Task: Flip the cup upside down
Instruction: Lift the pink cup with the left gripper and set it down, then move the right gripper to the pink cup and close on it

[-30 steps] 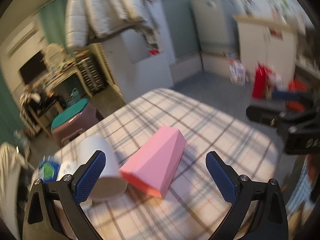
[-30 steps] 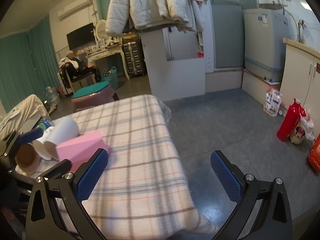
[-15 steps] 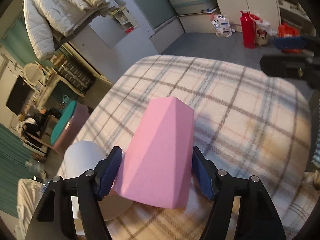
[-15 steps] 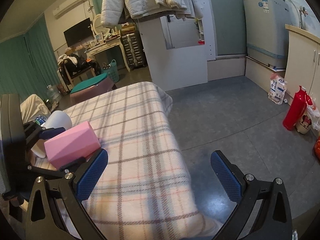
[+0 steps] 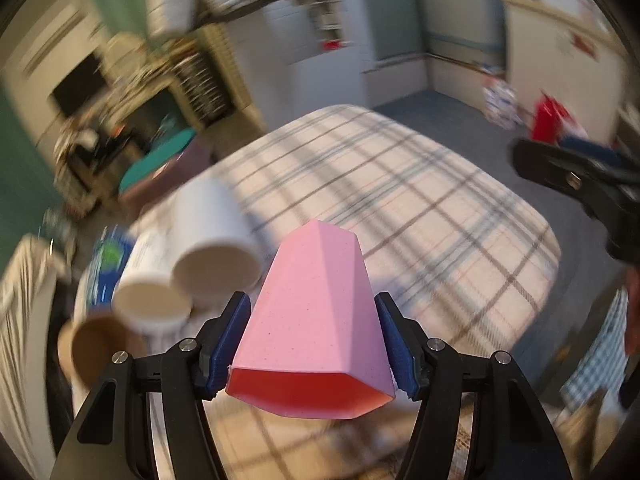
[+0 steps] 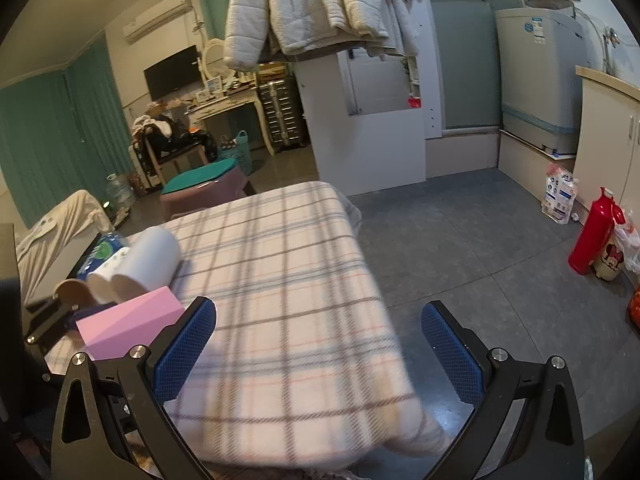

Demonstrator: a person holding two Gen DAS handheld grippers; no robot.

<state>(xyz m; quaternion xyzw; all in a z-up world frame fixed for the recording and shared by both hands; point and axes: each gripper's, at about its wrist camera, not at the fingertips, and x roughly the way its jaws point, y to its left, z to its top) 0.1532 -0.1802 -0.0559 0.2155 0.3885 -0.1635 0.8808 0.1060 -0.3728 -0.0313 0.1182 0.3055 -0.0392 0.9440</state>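
A pink faceted cup (image 5: 316,312) is clamped between my left gripper's (image 5: 312,344) blue pads, open mouth toward the camera, base pointing away, lifted above the plaid tablecloth (image 5: 400,184). It also shows in the right wrist view (image 6: 128,326) at the left, lying sideways in the left gripper (image 6: 60,320). My right gripper (image 6: 320,352) is open and empty over the table's near right edge, apart from the cup; it shows in the left wrist view (image 5: 580,184) at the right.
A white cup (image 5: 212,232), a printed white cup (image 5: 154,292) and a brown cup (image 5: 96,344) lie on their sides at the table's left. A red bottle (image 6: 592,236) stands on the grey floor (image 6: 460,248) to the right. A stool (image 6: 204,188) sits beyond the table.
My left gripper closed on the pink cup and lifted it off the cloth, tilting its base up and away. The right gripper stayed open and barely moved.
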